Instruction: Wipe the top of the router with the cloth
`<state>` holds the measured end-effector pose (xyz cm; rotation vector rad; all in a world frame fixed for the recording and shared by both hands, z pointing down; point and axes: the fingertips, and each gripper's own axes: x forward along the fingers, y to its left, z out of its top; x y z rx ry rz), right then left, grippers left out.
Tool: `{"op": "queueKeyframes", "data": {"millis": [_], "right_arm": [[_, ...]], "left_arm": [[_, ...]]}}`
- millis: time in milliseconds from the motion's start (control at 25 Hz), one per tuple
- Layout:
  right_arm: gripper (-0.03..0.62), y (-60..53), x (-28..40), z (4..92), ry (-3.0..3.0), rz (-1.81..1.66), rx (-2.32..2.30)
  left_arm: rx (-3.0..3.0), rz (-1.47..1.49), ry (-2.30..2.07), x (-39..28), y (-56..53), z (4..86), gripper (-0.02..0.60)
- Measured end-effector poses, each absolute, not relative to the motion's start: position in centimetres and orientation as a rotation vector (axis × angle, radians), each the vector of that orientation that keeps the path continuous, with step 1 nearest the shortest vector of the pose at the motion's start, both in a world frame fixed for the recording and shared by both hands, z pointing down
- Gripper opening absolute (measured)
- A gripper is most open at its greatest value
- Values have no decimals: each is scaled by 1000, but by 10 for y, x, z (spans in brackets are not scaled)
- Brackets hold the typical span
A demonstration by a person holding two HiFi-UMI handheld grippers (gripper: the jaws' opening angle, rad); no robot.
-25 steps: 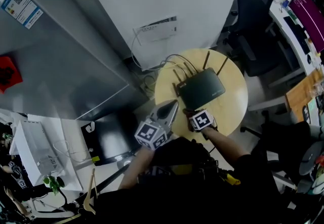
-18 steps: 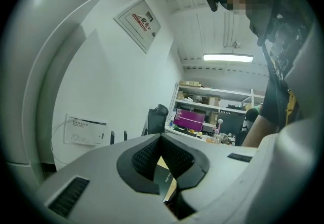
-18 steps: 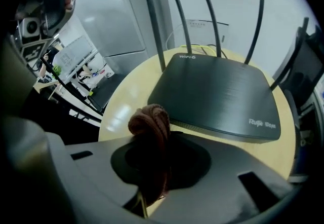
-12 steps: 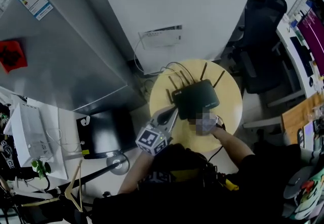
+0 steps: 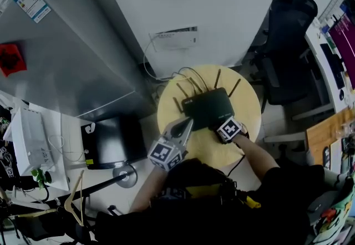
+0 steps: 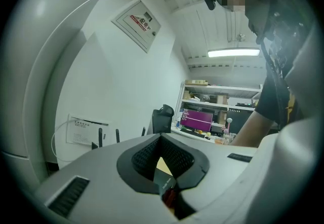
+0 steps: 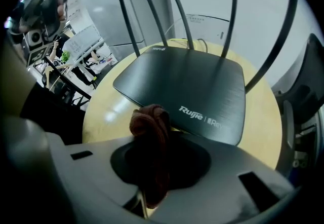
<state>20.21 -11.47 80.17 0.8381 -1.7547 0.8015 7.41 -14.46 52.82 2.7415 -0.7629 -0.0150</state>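
Note:
The black router [image 5: 207, 107] with several upright antennas lies on the round yellow table [image 5: 244, 106]. In the right gripper view the router's top [image 7: 187, 83] fills the middle. My right gripper [image 7: 154, 149] is shut on a bunched brown cloth [image 7: 150, 122], whose tip touches the router's near edge. In the head view that right gripper [image 5: 223, 123] sits at the router's front right. My left gripper [image 5: 187, 123] hovers shut and empty over the table's left part, beside the router. In its own view the left gripper [image 6: 161, 140] points up at the wall.
A white wall with a cable box [image 5: 173, 38] stands behind the table. A black office chair [image 5: 288, 50] is at the right, a desk with a monitor [image 5: 343, 39] beyond it. A grey cabinet [image 5: 66, 55] and a black box [image 5: 111, 141] stand at the left.
My right gripper with the cloth has shifted to the right along the router's near edge. The left gripper has stayed beside the router at the table's left.

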Motion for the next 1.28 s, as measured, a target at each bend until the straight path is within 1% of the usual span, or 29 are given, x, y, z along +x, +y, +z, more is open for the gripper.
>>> {"op": "queueKeyframes", "data": {"millis": [160, 440, 560, 640, 760, 880, 1120, 1280], "right_arm": [[58, -122, 216, 799, -1743, 744, 864], [59, -106, 251, 806, -1656, 868, 857], [59, -110, 270, 803, -1616, 803, 870], [59, -121, 272, 801, -1665, 765, 891], [59, -105, 277, 806, -1610, 878, 861], [60, -128, 279, 801, -1692, 782, 911], [58, -106, 306, 807, -1565, 877, 907], [59, -110, 321, 806, -1542, 843, 938]], "left_arm": [[2755, -24, -767, 86, -146, 528, -6], [2781, -28, -758, 97, -145, 529, -6], [2775, -28, -775, 98, -144, 529, -5], [2761, -35, -785, 99, -142, 528, -6], [2753, -46, -800, 99, -141, 526, -6], [2756, -60, -819, 97, -140, 527, -5], [2787, -71, -854, 96, -139, 521, -6], [2866, -105, -872, 97, -147, 508, -6]]}}
